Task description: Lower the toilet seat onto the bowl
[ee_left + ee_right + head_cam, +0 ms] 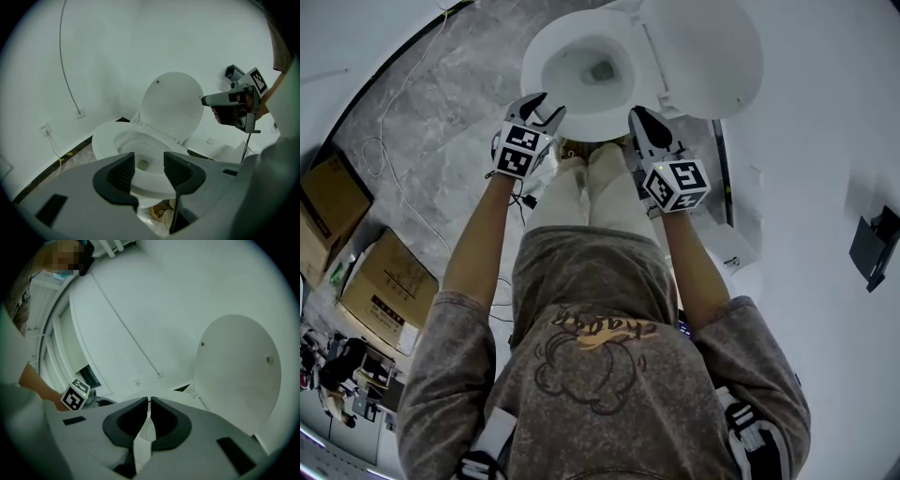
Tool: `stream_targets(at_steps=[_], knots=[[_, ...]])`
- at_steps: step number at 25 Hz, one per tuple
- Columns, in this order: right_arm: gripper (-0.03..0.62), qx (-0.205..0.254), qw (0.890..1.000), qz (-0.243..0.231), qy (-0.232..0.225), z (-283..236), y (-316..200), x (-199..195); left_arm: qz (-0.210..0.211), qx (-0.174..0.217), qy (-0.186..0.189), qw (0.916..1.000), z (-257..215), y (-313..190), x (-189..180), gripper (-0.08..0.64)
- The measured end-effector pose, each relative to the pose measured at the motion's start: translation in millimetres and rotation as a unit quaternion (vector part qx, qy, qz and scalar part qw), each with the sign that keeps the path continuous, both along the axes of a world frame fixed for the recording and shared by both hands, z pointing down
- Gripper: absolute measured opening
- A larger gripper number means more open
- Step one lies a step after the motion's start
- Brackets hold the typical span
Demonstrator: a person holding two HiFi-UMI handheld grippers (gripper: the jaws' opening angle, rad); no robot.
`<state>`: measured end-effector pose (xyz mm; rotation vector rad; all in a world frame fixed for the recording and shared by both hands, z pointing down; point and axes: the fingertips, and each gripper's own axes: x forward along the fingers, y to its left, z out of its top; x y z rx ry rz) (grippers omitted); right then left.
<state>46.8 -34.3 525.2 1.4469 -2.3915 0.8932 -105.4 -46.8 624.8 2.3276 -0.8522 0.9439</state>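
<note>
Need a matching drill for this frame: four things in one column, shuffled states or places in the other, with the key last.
Things:
1. left gripper
2. right gripper
3. lid
4. boxes

States or places:
A. raised, standing behind the bowl
B. jaws together, nothing between them
C. on the floor at the person's left
D. jaws apart, nothing between them

Pairs: 1-D, 2-B, 3-A, 4-C
</note>
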Motion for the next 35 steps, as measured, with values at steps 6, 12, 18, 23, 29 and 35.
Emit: stream_targets(at_steps=[6,12,18,23,29,35], knots=[[0.029,-0.018,1.0,0.0,0.008,31.6,1.7,4.5,-0.022,-0.022,-0.015,0.9994,45.6,6.0,-20.4,0.195],[0.028,-0.034,0.999,-0.012,0.002,60.1,11.1,-4.0,-0.063,-0.039,-0.023,0.997,89.1,6.7,-39.8,0.164],[0.028,-0.043,0.999,-0.029,-0.005,85.7,17.3,-15.5,-0.1,-0.054,-0.032,0.9929,136.2,7.5,-52.9,0.161],[0.029,-0.05,0.998,-0.041,-0.009,104.7,20.3,-20.9,-0.135,-0.063,-0.033,0.9883,171.4,5.6,-60.1,0.161],[0.029,-0.056,0.997,-0.054,-0.007,122.4,31.6,-17.0,-0.163,-0.071,-0.032,0.9835,208.6,5.8,-62.3,0.156],[0.029,-0.06,0.997,-0.048,-0.003,126.2,36.4,-9.1,-0.144,-0.102,-0.058,0.9826,226.8,4.4,-62.6,0.147]])
